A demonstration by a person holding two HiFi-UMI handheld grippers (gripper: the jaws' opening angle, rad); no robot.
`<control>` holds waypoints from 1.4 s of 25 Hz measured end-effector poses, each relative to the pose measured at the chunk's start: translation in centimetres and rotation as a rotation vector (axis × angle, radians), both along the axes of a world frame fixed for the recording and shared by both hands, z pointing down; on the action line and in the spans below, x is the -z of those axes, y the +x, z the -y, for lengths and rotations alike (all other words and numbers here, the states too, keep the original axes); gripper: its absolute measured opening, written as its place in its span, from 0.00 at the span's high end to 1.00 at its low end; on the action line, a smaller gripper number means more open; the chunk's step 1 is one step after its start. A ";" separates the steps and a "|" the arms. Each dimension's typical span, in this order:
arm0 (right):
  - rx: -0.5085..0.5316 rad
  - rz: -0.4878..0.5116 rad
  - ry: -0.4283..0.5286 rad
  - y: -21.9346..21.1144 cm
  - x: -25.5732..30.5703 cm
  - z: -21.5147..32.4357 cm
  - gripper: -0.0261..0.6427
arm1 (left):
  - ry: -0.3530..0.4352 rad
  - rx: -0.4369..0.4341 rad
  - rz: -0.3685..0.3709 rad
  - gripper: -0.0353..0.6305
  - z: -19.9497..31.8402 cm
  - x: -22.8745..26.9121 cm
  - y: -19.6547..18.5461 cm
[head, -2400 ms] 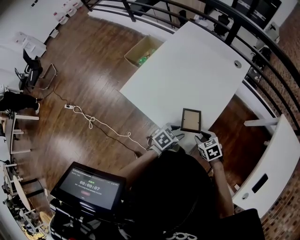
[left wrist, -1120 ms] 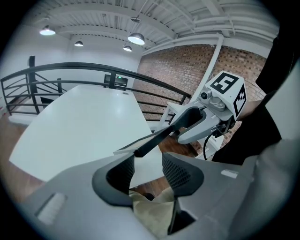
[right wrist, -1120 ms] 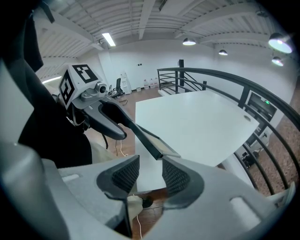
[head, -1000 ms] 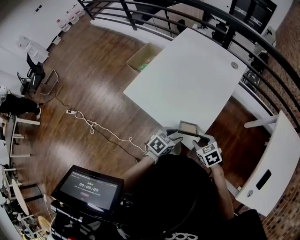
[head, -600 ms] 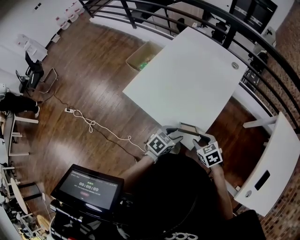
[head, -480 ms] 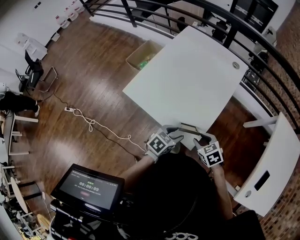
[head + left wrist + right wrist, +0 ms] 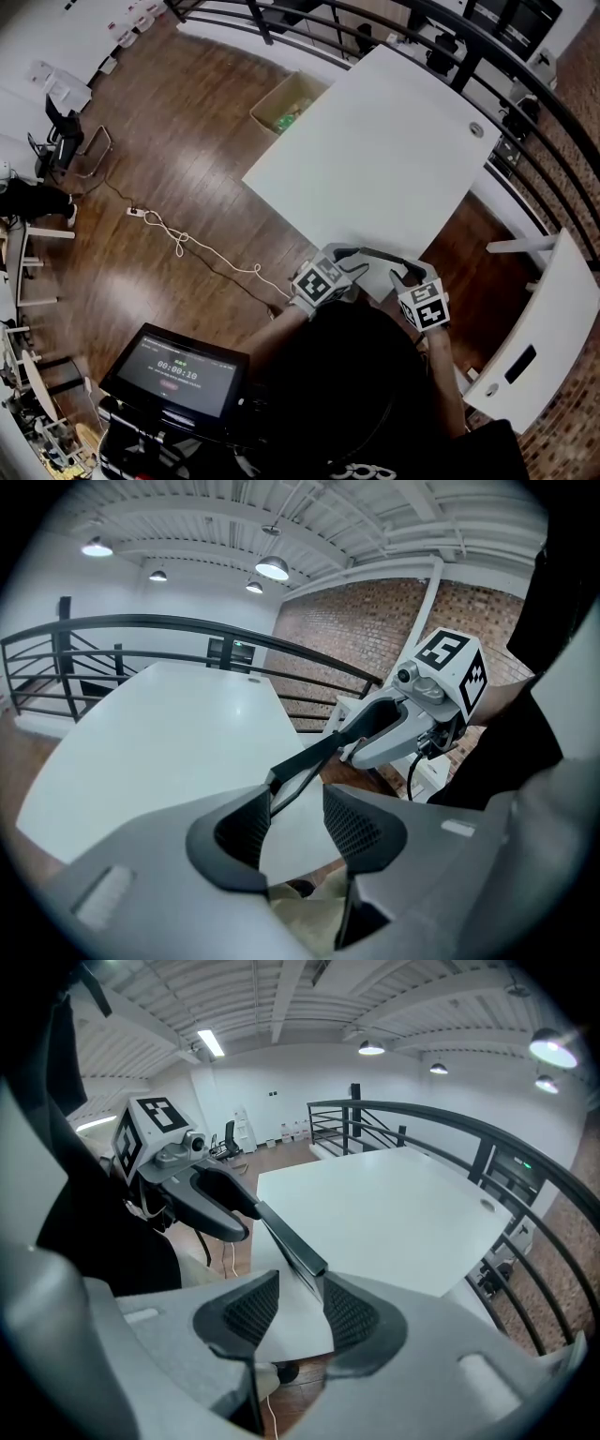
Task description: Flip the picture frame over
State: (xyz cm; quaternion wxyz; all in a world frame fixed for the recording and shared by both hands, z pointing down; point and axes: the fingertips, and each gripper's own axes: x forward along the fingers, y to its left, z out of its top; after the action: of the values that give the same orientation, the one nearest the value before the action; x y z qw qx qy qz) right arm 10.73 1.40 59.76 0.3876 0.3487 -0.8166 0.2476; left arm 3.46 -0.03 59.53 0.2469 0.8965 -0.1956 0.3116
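Observation:
The dark picture frame (image 7: 375,254) is held off the white table (image 7: 375,141) near its front corner and shows edge-on between the two grippers. My right gripper (image 7: 404,272) is shut on the frame's right end. In the right gripper view the frame's edge (image 7: 286,1237) runs out from between the jaws (image 7: 300,1312). My left gripper (image 7: 349,255) is at the other end with its jaws closing. In the left gripper view the frame's corner (image 7: 305,761) lies between the jaws (image 7: 295,817), against one finger and clear of the other.
A cardboard box (image 7: 286,101) stands on the wooden floor beyond the table's left corner. A cable (image 7: 187,239) trails across the floor. A screen with a timer (image 7: 173,370) is at lower left. A black railing (image 7: 487,56) curves behind the table, and a second white table (image 7: 553,309) is at right.
The frame lay flat on the table at first. It was tipped up by its near edge and now stands edge-on between the grippers, both of which rose slightly.

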 end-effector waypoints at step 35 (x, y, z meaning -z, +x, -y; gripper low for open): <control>-0.076 -0.019 -0.084 1.7 -2.7 10.3 0.76 | -0.115 -0.081 0.032 0.70 9.4 -2.6 1.4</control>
State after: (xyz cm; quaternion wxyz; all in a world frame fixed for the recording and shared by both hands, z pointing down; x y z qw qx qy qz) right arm 12.48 -8.92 62.44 0.3998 0.3652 -0.7880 0.2930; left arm 4.88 -9.47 62.14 0.2823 0.8829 -0.1449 0.3462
